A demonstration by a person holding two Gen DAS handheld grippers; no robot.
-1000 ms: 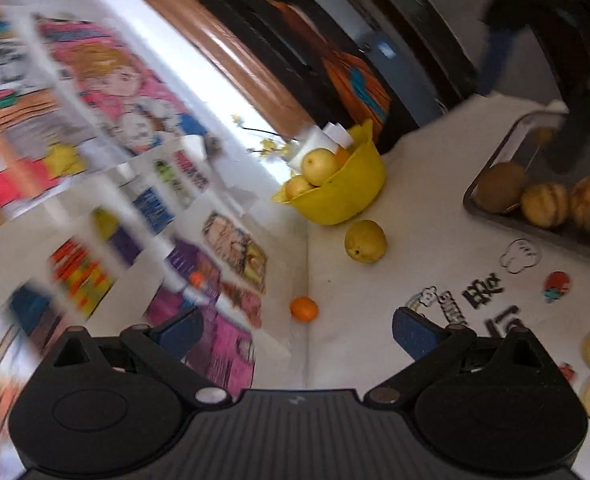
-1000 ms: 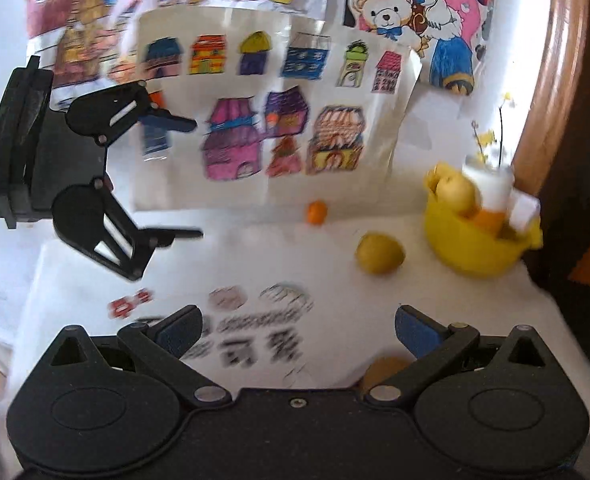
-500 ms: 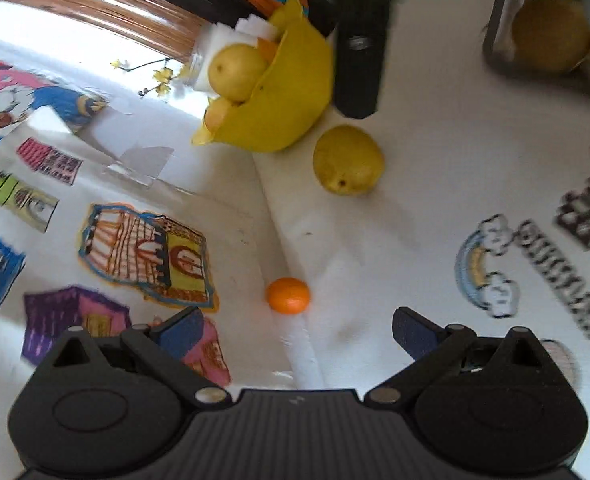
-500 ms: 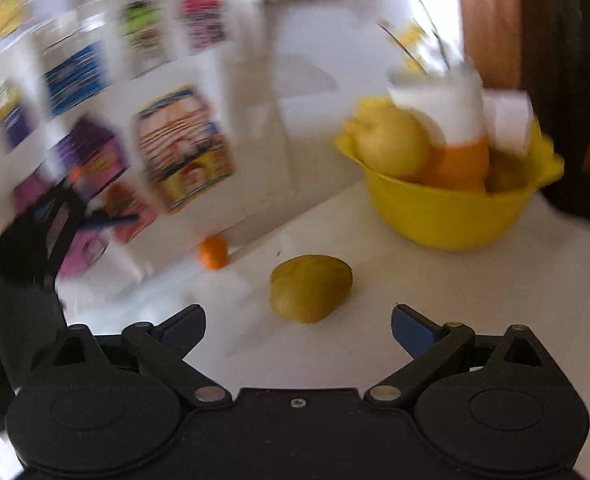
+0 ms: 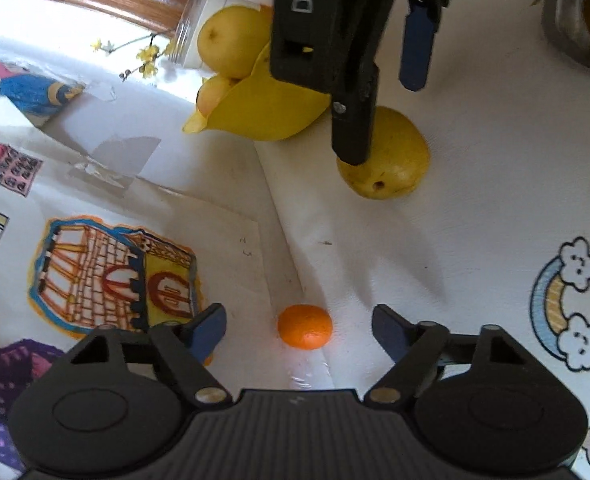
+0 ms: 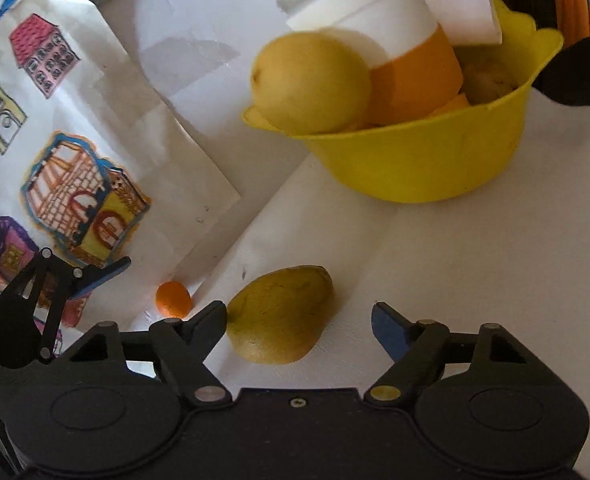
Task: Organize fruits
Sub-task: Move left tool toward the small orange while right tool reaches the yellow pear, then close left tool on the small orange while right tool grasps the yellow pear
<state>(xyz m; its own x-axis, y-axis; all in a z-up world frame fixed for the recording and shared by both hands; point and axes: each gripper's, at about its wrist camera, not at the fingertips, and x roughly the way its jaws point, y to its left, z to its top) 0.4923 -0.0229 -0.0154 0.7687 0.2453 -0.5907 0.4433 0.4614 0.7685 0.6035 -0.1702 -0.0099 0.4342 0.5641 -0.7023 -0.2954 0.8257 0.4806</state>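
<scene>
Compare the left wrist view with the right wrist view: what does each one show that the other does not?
Only the left view shows the metal tray and rainbow print. Only the right view shows the white-and-orange cup in full. Both show the yellow bowl, loose pear and small orange. The left hand-held gripper and right hand-held gripper are both open.

Left gripper (image 5: 299, 326): matte black plastic, ribbed centre plate w/ two round side housings, silver pivot pins, blue pads on fingertips (image 5: 209, 326). Right gripper (image 6: 299, 320): same build, smooth centre w/ one screw, one brass-coloured pin; its side shows white letters "DA".
</scene>
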